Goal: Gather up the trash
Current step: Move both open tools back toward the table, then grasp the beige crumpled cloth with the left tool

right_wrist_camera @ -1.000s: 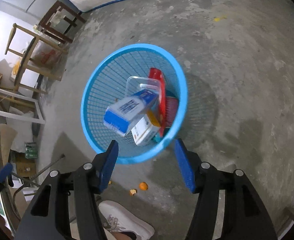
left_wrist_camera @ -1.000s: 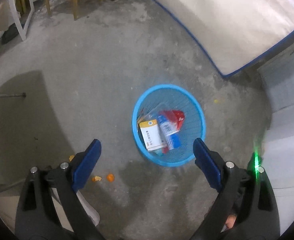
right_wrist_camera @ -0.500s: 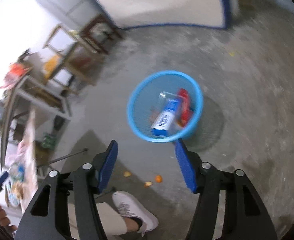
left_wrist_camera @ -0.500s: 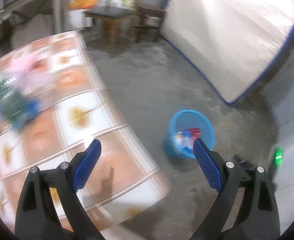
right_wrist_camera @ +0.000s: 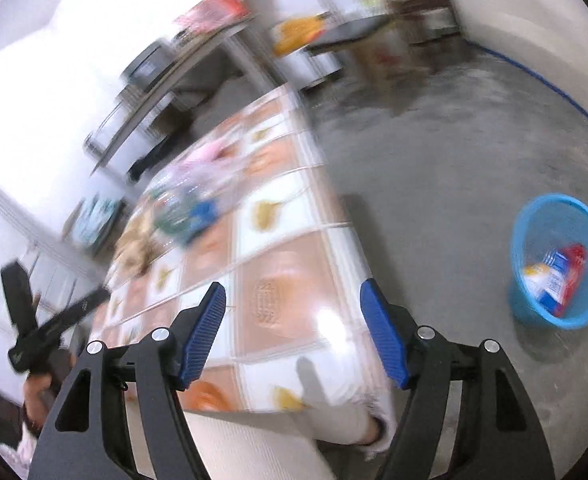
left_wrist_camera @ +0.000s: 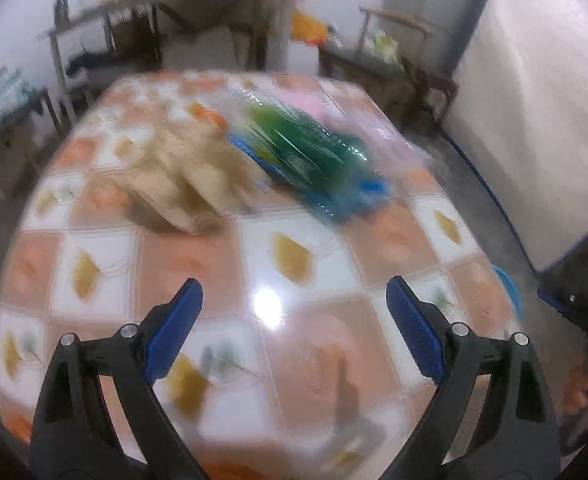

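A table covered in glossy orange-and-white checked oilcloth (left_wrist_camera: 294,264) fills most of the scene. The left gripper (left_wrist_camera: 294,324) hovers over the table's near edge, its blue-padded jaws spread wide and holding nothing. The right gripper (right_wrist_camera: 294,328) hangs over the table's corner, jaws also wide apart and empty. Toward the table's far side lies blurred trash: a green-and-blue plastic wrapper (left_wrist_camera: 309,160) just beside a crumpled tan paper bag (left_wrist_camera: 182,184). On the concrete floor, well apart from the table, stands a round blue mesh plastic basket (right_wrist_camera: 533,304) with colourful packets inside.
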Demonstrator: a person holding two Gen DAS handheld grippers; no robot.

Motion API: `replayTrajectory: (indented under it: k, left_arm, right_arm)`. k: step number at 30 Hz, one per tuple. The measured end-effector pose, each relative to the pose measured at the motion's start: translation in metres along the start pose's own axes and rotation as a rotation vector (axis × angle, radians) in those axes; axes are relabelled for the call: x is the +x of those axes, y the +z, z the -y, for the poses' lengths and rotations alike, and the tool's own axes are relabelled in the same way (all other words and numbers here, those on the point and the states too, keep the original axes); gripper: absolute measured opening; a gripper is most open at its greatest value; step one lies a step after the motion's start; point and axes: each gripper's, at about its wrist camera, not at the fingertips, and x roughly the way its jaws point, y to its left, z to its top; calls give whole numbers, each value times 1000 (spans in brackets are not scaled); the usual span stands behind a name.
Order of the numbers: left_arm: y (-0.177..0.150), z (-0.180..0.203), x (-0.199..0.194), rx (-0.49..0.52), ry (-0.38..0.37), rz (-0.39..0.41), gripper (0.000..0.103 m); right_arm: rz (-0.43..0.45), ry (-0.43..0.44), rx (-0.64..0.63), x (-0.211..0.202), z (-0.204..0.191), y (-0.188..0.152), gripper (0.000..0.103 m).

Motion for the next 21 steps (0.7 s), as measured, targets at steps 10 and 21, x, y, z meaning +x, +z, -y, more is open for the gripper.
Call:
replayTrajectory:
  k: [10,21]
  left_arm:
    - [68,-77,60,474,-37,-19,95]
    - [94,-96,153,568,-179,-246,94]
  right_arm:
    - [-203,104,-193,72,-104,-5,68]
    - [-313,106,-135,107,-114,-15,68]
